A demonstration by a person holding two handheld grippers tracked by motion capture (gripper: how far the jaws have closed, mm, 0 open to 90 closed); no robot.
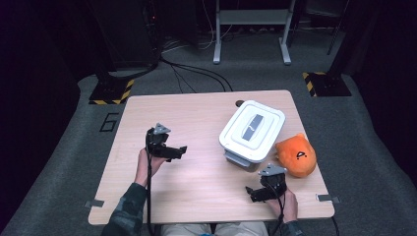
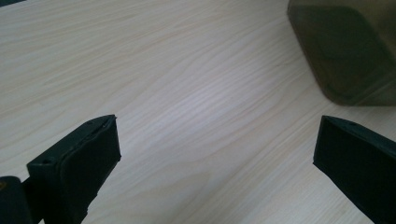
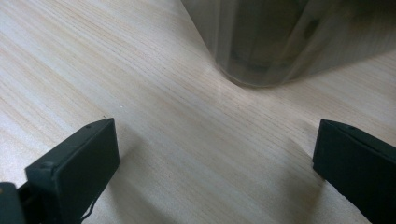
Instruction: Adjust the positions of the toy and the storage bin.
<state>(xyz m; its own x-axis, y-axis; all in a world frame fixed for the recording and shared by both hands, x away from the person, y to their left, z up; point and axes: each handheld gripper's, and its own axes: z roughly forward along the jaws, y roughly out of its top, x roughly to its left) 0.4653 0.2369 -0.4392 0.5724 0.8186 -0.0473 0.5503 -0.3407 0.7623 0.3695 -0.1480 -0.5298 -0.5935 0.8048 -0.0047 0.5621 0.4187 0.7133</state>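
Tongs spread wide on both sides, gripping nothing. At the left, left gripper (image 1: 180, 151) held over bare table (image 1: 187, 110), jaws pointing rightward toward the storage box (image 1: 252, 131), well apart from it; in the left gripper view, box wall (image 2: 345, 51) showing smoky and translucent at the upper right, beyond the gap between the jaws. Further right, past mid-table, storage box sitting upright and skewed to the table edges, white lid (image 1: 268, 115) on, grey handle (image 1: 253, 125) lying flat in the middle of it. Below the near corner of the box, right gripper (image 1: 254, 194) low over the wood near the front edge, likewise released; rounded box corner (image 3: 261, 42) looming close ahead in the right gripper view. At the far right, orange plush toy (image 1: 296, 156) just beside the box, possibly touching. Likely stiff thin plastic, light if empty, contents impossible to tell; smooth and slippery on the walls. Best taken under the lid rim on two opposite sides, or by the handle once raised. Squeezing the thin walls hard risks flexing them or popping the lid.
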